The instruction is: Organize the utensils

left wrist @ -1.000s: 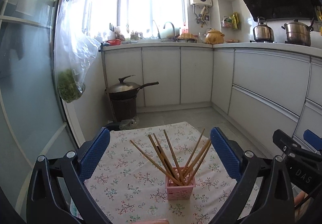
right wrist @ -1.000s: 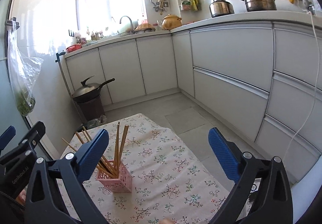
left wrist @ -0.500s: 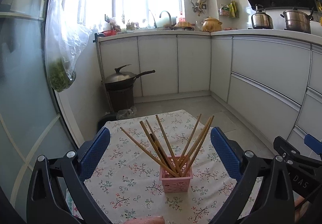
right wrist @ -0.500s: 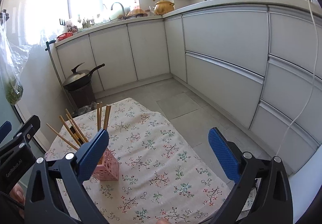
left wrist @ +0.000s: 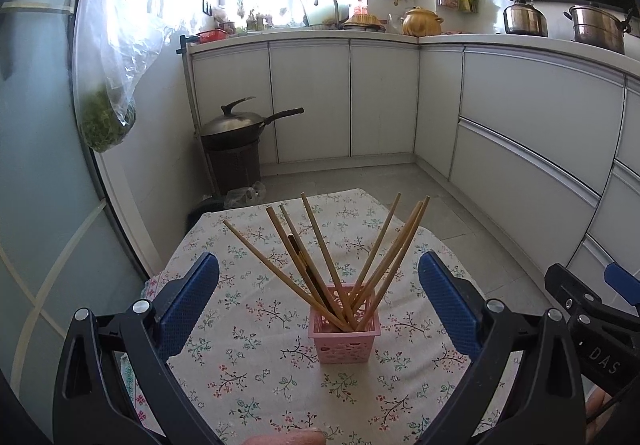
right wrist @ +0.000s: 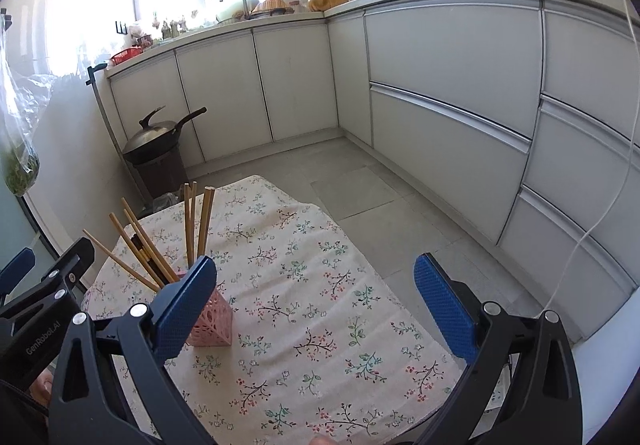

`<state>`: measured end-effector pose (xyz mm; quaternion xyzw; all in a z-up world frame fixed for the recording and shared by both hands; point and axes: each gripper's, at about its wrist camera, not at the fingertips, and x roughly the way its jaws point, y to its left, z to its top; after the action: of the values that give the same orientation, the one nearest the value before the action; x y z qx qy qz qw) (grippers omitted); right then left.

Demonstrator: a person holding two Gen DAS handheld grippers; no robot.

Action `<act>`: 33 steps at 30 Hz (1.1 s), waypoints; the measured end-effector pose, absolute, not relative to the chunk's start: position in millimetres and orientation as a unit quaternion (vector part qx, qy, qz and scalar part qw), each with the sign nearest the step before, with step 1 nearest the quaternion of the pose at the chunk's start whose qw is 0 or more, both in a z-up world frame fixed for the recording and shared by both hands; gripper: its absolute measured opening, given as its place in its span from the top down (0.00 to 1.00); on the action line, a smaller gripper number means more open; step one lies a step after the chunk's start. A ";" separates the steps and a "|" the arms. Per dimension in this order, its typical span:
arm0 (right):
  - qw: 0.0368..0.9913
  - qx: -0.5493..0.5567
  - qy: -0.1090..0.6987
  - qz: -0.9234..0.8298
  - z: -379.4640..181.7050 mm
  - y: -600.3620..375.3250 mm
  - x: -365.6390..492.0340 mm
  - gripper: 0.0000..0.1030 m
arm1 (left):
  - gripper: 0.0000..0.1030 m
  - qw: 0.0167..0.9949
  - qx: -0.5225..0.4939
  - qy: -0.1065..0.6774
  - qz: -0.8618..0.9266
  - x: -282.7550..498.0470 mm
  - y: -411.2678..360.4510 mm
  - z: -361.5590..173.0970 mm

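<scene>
Pink holder (left wrist: 345,333) stands upright on the floral-clothed worktop (left wrist: 240,365), toward its near edge and left of centre in the right wrist view, with wooden chopsticks (left wrist: 320,257) in it, long axes steep, tips fanned up and outward toward the far edge. Left gripper (left wrist: 318,297) and right gripper (right wrist: 316,299) both spread wide and empty, clear of the holder. No loose utensil shows, so the job looks nearly finished; any tidying should nudge the sticks gently near the rim, since the light holder could tip.

Pink lattice holder (left wrist: 345,333); tan chopsticks (left wrist: 320,245); white floral tablecloth (left wrist: 248,345); blue-padded black tools.
</scene>
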<state>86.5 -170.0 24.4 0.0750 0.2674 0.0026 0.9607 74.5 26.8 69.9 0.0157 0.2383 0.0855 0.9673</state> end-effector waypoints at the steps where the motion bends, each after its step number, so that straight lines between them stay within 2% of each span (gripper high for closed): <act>1: 0.961 0.075 0.268 0.003 24.3 -169.4 86.7 0.06 | 0.07 0.967 0.016 0.239 0.085 74.7 26.7 69.7; 33: 0.955 0.077 0.287 -0.003 17.6 -167.8 94.9 0.06 | 0.07 0.966 0.023 0.245 0.078 74.6 23.8 65.7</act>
<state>94.9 -167.8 17.6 0.0774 0.2873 -0.0030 0.9547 74.6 23.8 65.7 0.0231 0.2447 0.0781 0.9662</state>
